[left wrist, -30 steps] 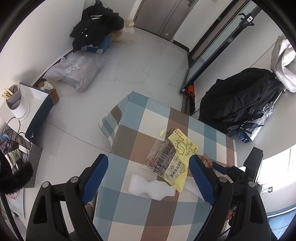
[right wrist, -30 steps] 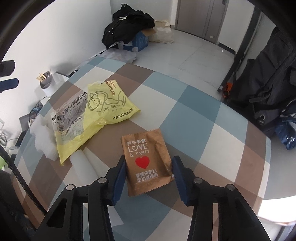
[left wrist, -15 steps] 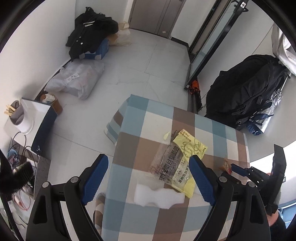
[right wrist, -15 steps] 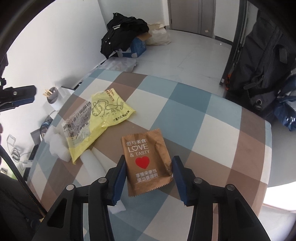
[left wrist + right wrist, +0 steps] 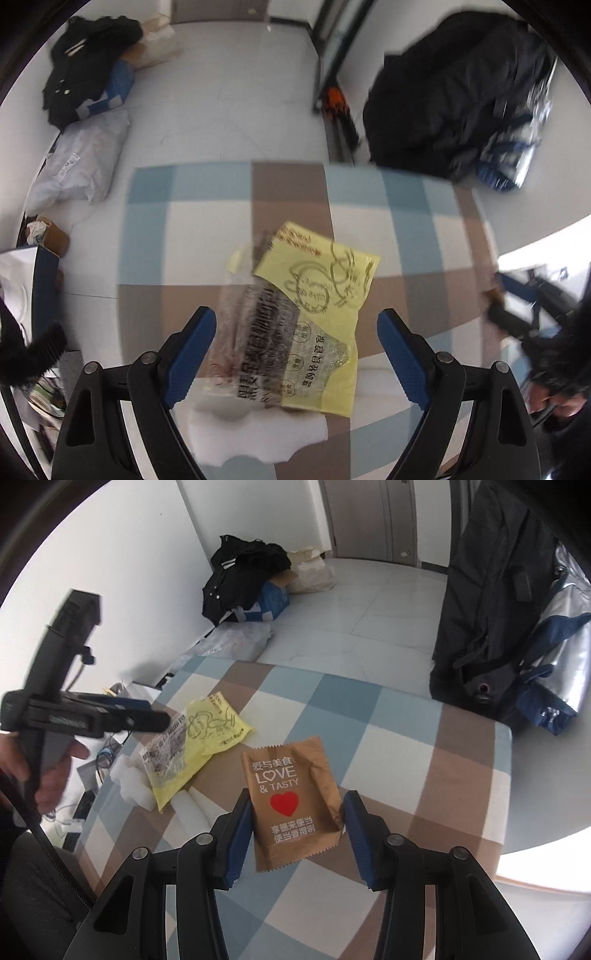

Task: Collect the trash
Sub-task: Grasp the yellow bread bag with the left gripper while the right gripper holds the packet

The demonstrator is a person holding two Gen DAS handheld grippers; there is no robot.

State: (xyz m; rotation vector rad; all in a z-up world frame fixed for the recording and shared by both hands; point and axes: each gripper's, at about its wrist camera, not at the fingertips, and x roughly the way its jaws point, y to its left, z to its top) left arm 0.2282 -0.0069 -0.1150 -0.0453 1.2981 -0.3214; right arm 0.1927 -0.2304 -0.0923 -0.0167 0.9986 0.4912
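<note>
**Left gripper closes in on the yellow wrapper**

The left gripper (image 5: 295,354) has dropped from high above to just over the yellow wrapper (image 5: 321,295), jaws wide and empty; a pickup looks imminent. The right gripper (image 5: 293,830) still brackets the brown packet (image 5: 291,805), jaws open, not pinching. Only the right view shows that packet clearly.

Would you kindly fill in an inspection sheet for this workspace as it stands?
Surface: checked tablecloth, flat.
Job's things: brown packet between the right jaws; yellow wrapper overlapping a clear wrapper; white foam beside them.
Clutter: nothing seen on the table beyond these.
Grippers: left gripper open above the wrappers; right gripper open around the packet.
Cables: tangle on the floor.
Surroundings: black bag, clothes pile.
</note>
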